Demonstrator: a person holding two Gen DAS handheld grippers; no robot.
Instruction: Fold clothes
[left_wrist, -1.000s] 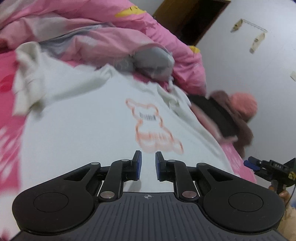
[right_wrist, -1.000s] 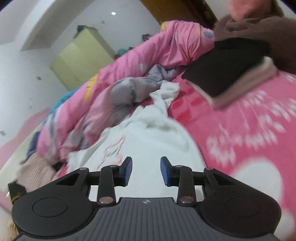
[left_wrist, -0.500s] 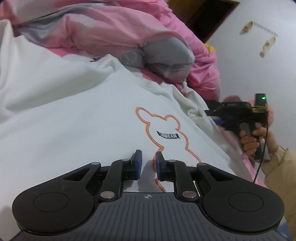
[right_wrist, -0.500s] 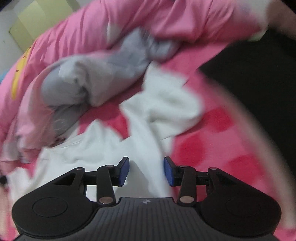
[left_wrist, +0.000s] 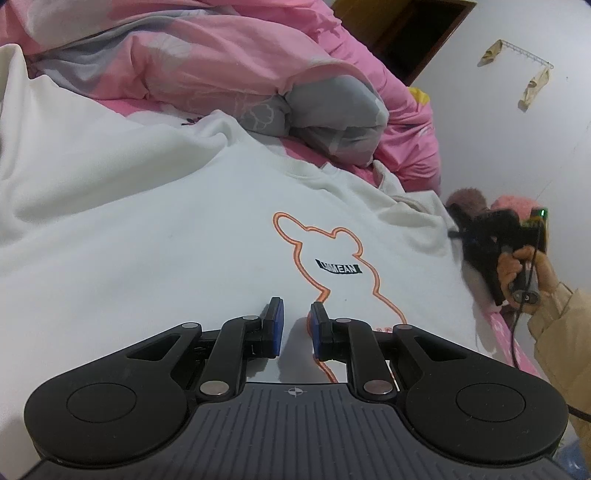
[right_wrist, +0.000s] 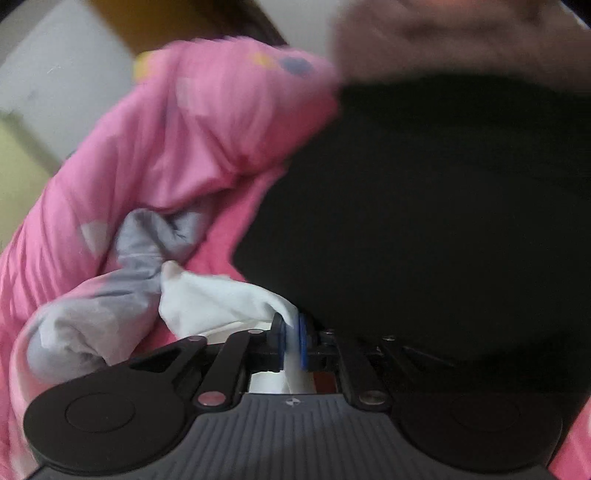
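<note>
Barely started: the white sweatshirt lies flat on the bed, 0 folds so far. The right claw has just been closing and now pinches its white sleeve. The left claw hovers nearly closed over the sweatshirt's front, gripping nothing.

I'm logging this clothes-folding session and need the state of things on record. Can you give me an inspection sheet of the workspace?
Surface: pink bed sheet, mostly covered.
Job's things: white sweatshirt spread front up, orange bear outline showing; its sleeve lies bunched at the far side.
Clutter: pink and grey quilt heaped behind; a black garment beside the sleeve; a brown and pink fluffy item.
Grippers: left hand-held gripper over the sweatshirt front, jaws narrowly apart, nothing between them; right hand-held gripper has just been closing, now pinching the sleeve.
Cables: a black cable hangs below the right hand.
Surroundings: white wall, dark doorway.
</note>
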